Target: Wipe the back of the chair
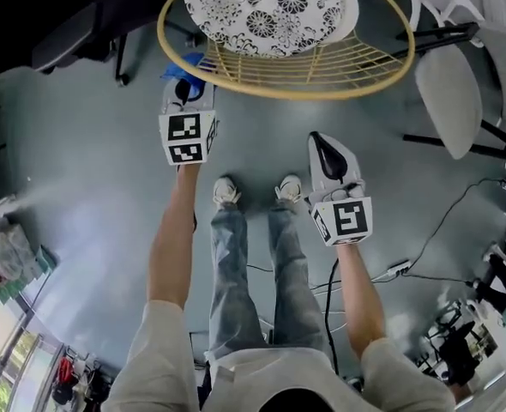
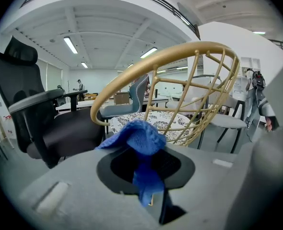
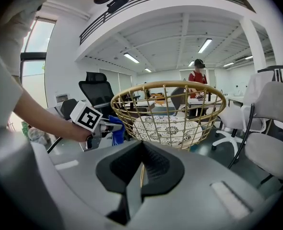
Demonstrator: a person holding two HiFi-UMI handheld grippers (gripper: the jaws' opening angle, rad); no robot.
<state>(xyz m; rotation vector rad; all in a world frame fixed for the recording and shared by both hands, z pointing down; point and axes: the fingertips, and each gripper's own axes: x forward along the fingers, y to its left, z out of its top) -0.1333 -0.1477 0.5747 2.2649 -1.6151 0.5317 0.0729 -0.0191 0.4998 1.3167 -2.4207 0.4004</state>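
Observation:
A round gold wire chair [image 1: 287, 67] with a black-and-white patterned cushion [image 1: 270, 7] stands in front of me. My left gripper [image 1: 187, 82] is shut on a blue cloth [image 1: 187, 69], held just off the near left of the chair's gold rim. In the left gripper view the blue cloth [image 2: 141, 143] bunches out of the left gripper [image 2: 148, 169], with the gold rim [image 2: 180, 56] close ahead. My right gripper [image 1: 318, 141] hangs lower and to the right, short of the chair. Seen from its own view, the right gripper [image 3: 140, 169] is shut and empty, facing the gold chair [image 3: 168, 109].
A black office chair [image 2: 36, 119] stands left of the gold chair. White chairs [image 1: 459, 84] stand at the right. Cables and a power strip [image 1: 399, 269] lie on the grey floor at the right. A person [image 3: 197, 78] stands in the background.

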